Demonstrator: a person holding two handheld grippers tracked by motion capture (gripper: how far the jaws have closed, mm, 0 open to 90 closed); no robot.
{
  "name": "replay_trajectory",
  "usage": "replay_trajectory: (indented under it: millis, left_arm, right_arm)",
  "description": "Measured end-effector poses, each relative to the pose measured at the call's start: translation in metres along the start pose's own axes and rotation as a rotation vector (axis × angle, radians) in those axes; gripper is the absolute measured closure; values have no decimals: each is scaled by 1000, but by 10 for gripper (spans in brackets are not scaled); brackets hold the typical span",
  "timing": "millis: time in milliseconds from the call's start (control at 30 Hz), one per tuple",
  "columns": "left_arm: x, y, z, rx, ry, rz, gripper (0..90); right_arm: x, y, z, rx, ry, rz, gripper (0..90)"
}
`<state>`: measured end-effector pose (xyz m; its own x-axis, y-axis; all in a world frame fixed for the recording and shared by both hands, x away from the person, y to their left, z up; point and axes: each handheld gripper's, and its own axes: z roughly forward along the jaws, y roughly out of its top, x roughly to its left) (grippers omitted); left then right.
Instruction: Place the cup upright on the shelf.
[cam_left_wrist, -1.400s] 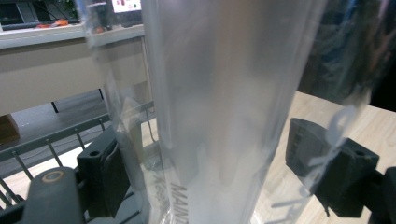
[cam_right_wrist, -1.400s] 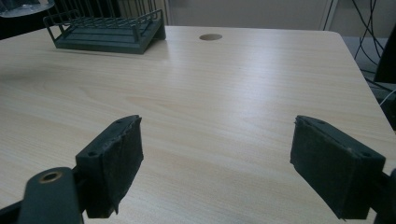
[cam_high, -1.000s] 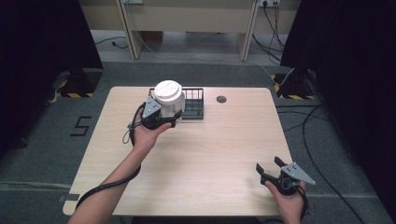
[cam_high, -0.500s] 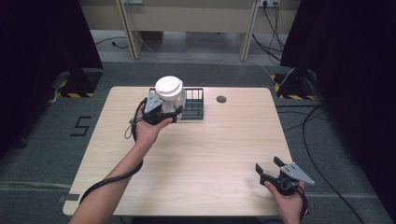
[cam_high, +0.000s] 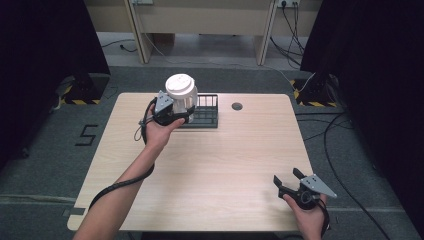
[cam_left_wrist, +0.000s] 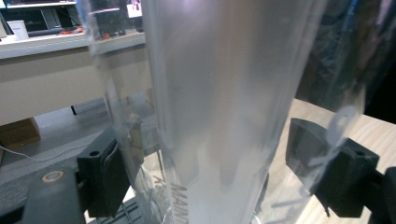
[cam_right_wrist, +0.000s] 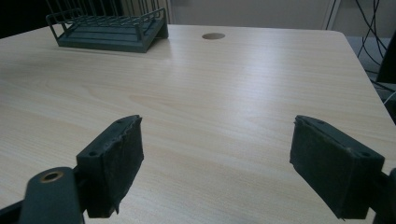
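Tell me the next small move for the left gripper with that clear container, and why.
Probably lower it a little toward the wire rack. The left gripper is shut on the clear container with a white lid, held upright above the rack's left end, not yet set down. The right gripper rests open near the table's front edge.

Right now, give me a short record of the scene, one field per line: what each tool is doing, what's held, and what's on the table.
left tool: shut on the clear cup, raised over the rack's left end
clear cup: upright, white lid on top
right tool: open, holding nothing, near corner of the table
rack: dark wire, at the table's far edge
hole: round, right of the rack
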<state>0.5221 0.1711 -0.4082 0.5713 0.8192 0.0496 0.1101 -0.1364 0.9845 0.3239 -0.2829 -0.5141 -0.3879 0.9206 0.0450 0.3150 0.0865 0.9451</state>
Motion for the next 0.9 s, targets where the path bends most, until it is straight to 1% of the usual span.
replay_trajectory:
  millis: [100, 167, 600, 700, 900]
  left_arm:
    - [2, 3, 2, -5, 4, -6, 177]
    - [3, 5, 4, -4, 6, -5, 177]
    - [6, 13, 18, 3, 13, -3, 177]
    - [10, 15, 23, 2, 25, -11, 177]
    - [15, 17, 29, 8, 38, -15, 177]
  right_arm:
    - [0, 0, 0, 0, 1, 0, 179]
    - [0, 0, 0, 1, 5, 9, 178]
    - [0, 0, 0, -3, 9, 9, 178]
    - [0, 0, 0, -3, 10, 10, 178]
    - [0, 0, 0, -3, 9, 2, 178]
